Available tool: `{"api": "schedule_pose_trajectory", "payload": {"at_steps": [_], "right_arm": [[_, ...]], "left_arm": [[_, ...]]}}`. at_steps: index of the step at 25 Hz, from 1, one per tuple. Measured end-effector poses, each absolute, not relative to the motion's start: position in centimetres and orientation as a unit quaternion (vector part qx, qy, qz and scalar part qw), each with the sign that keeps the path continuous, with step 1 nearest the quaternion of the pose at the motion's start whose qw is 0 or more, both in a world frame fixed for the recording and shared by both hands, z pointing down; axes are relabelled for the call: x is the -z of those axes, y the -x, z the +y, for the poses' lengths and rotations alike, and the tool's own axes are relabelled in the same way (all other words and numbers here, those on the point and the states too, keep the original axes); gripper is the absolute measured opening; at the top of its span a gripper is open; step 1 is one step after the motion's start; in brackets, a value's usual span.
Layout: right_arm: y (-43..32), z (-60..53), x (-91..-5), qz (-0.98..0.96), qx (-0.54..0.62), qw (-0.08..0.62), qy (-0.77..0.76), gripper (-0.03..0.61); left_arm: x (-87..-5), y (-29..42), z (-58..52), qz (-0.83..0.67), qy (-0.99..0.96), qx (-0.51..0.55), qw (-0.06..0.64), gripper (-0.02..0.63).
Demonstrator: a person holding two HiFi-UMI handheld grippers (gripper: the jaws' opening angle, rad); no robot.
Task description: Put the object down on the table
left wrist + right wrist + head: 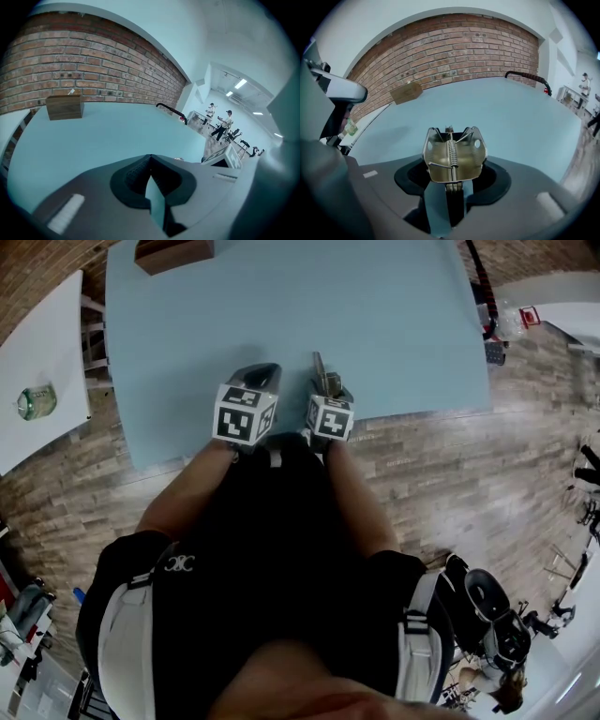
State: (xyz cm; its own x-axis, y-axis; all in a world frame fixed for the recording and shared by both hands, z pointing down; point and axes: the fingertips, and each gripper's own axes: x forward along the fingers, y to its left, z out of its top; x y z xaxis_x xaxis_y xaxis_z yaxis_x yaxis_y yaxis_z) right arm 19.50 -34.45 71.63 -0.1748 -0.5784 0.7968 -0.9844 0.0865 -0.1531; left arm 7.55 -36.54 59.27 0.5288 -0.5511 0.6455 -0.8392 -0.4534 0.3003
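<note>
Sitting far back on the table (pixel 281 315) — wooden box (pixel 173 253), contents hidden

Hardly anything is legible. On the person's black sleeve (pixel 155 568) sits a small white emblem (pixel 178 563) that looks like two letters C set back to back, though it is too small to be sure. One marker cube (pixel 246 412) and the other cube (pixel 329 417) carry black-and-white square patterns, not letters. A red-and-white label (pixel 530 315) at the right and the green label on a bottle (pixel 36 401) on the white table (pixel 47 334) are too small to read.
</note>
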Motion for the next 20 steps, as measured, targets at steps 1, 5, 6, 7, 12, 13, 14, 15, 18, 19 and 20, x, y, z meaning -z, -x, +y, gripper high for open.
{"api": "schedule_pose_trajectory", "payload": {"at_steps": [1, 5, 6, 7, 12, 13, 14, 15, 18, 19, 20], "right_arm": [[-19.7, -34.4, -71.6, -0.677, -0.353, 0.283, -0.58, 0.235], [-21.3, -34.5, -70.9, -0.663, -0.331, 0.27, -0.615, 0.245], [-21.7, -34.6, -70.8, -0.658, -0.326, 0.267, -0.624, 0.245], [-22.1, -34.5, -70.6, -0.652, -0.323, 0.265, -0.632, 0.252], [-23.4, -34.4, -69.9, -0.631, -0.305, 0.276, -0.658, 0.266], [-23.7, -34.4, -69.8, -0.626, -0.297, 0.28, -0.664, 0.283], [-24.0, -34.4, -69.7, -0.621, -0.289, 0.284, -0.671, 0.301], [-24.3, -34.4, -69.7, -0.615, -0.282, 0.288, -0.678, 0.321], [-24.9, -34.4, -70.0, -0.607, -0.271, 0.301, -0.684, 0.351], [-24.9, -34.4, -70.1, -0.607, -0.271, 0.303, -0.683, 0.353], [-24.9, -34.4, -70.1, -0.608, -0.271, 0.303, -0.682, 0.354]], "left_arm": [[-59.3, -7.5, -36.5, -0.423, -0.82, -0.237, 0.305, 0.0], [-59.5, -7.5, -36.4, -0.421, -0.82, -0.239, 0.305, 0.0], [-59.6, -7.6, -36.3, -0.421, -0.82, -0.24, 0.305, 0.0], [-59.6, -7.6, -36.3, -0.42, -0.82, -0.24, 0.305, 0.0], [-59.5, -8.1, -36.1, -0.415, -0.822, -0.243, 0.304, 0.0], [-59.5, -8.2, -36.1, -0.414, -0.823, -0.244, 0.304, 0.0], [-59.4, -8.2, -36.1, -0.413, -0.823, -0.245, 0.304, 0.0], [-59.4, -8.3, -36.0, -0.412, -0.824, -0.245, 0.303, 0.0], [-59.5, -8.2, -36.0, -0.411, -0.823, -0.246, 0.304, 0.0], [-59.5, -8.2, -36.0, -0.411, -0.823, -0.246, 0.304, 0.0], [-59.6, -8.2, -36.0, -0.411, -0.824, -0.246, 0.304, 0.0]]}}
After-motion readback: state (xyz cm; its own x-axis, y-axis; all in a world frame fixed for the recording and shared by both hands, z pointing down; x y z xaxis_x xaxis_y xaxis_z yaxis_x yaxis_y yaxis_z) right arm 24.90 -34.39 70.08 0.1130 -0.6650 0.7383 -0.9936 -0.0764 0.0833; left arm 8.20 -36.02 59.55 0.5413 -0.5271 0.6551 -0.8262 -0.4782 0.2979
